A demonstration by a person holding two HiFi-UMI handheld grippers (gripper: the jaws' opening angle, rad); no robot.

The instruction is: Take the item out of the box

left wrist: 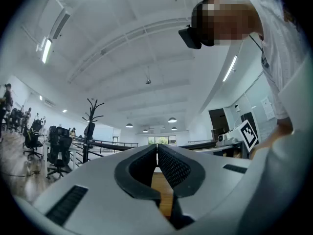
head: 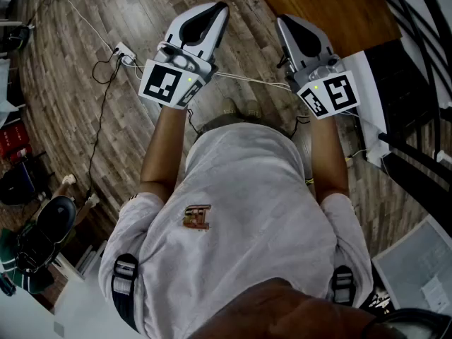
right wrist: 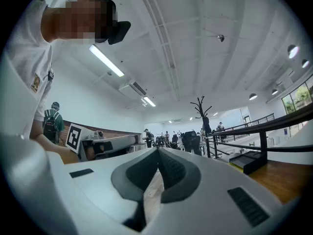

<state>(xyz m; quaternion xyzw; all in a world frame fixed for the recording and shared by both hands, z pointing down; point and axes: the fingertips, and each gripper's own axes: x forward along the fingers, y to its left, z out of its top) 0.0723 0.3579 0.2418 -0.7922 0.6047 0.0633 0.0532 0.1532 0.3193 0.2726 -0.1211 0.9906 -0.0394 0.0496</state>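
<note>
Head view: the person stands on a wooden floor [head: 63,119] in a white shirt [head: 247,210] and holds both tools in front of the chest, pointing away from the body. The left hand-held gripper [head: 221,8] has its jaws pressed together with nothing between them. The right hand-held gripper [head: 282,20] is just beside it, its jaws also together. A power strip [head: 125,51] with a dark cable lies on the floor beyond the left one. At the right edge stands a white surface [head: 367,90]. Neither the box nor its item shows here.

Left gripper view: the camera looks up and outward into a large room. The left hand-held gripper [left wrist: 157,146] is fully closed, pad against pad, and empty. Behind it are a coat stand [left wrist: 93,124], office chairs [left wrist: 57,146] and a white ceiling with lamps. The marker cube [left wrist: 248,134] of the other tool shows at right. The box is not in this view.

Right gripper view: the right hand-held gripper [right wrist: 158,150] is closed tip to tip, holding nothing. Beyond it are the coat stand [right wrist: 201,112], a dark railing [right wrist: 264,131] at right and a person with a backpack [right wrist: 50,124] at left. No box here either
</note>
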